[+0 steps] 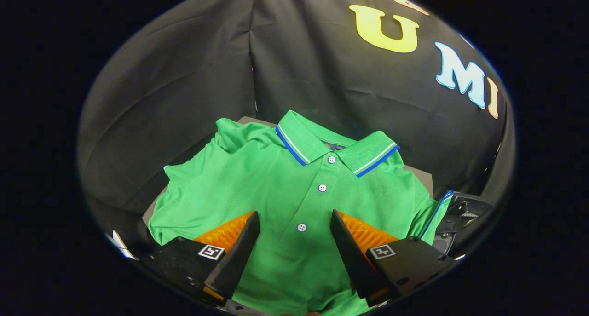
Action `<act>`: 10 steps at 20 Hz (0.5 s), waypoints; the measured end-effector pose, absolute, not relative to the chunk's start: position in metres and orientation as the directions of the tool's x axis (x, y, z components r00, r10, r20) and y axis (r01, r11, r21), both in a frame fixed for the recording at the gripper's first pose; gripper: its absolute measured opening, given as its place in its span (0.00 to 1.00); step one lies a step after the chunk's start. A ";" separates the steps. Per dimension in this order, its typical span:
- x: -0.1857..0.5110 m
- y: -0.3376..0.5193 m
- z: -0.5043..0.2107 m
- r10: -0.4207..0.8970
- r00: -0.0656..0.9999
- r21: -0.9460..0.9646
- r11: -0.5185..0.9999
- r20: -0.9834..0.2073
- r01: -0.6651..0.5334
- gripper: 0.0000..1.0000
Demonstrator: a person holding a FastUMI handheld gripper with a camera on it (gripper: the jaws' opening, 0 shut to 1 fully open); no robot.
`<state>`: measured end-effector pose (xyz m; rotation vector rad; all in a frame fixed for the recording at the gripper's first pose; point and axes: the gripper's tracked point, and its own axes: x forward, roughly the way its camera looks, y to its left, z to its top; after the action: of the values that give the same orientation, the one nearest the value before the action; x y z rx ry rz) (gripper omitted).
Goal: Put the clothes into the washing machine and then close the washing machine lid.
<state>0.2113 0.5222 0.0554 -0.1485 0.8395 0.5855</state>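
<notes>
Hovering over a green polo shirt [276,192], the hand-held gripper [294,224] has its two fingers spread wide, one on each side of the buttoned placket, with nothing held between them. The lowest of three white buttons [301,227] sits in the gap between the fingertips; whether the tips already touch the cloth cannot be told.

Just ahead of the fingers, toward 12 o'clock, the shirt lies spread front-side up on a grey tabletop [421,178], of which only corners show past the fabric at 11 and 2 o'clock. Its long axis runs from the hem, beneath the gripper at 6 o'clock, up to the collar [336,146] at 12 o'clock, so the neck points away from the fingers and toward the booth's dark cloth wall [184,77]. The collar stands open, edged with blue and white stripes. One sleeve bunches at 10 o'clock; the other, with a striped cuff, trails off the tabletop at 3 o'clock beside a dark piece of equipment [464,212] that cannot be identified.

Judged from this scene, the task is at its start: the shirt has not been grasped or lifted, and loading it and shutting the washing machine lid both remain to be done.
</notes>
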 end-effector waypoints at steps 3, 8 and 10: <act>0.208 0.522 0.055 0.434 0.533 0.111 0.839 -0.726 -0.533 0.98; 0.204 0.524 0.055 0.461 0.488 0.158 0.827 -0.741 -0.540 0.39; 0.203 0.524 0.054 0.474 0.467 0.195 0.827 -0.746 -0.527 0.15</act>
<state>0.2029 0.5240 0.0541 -0.0655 0.8941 0.6143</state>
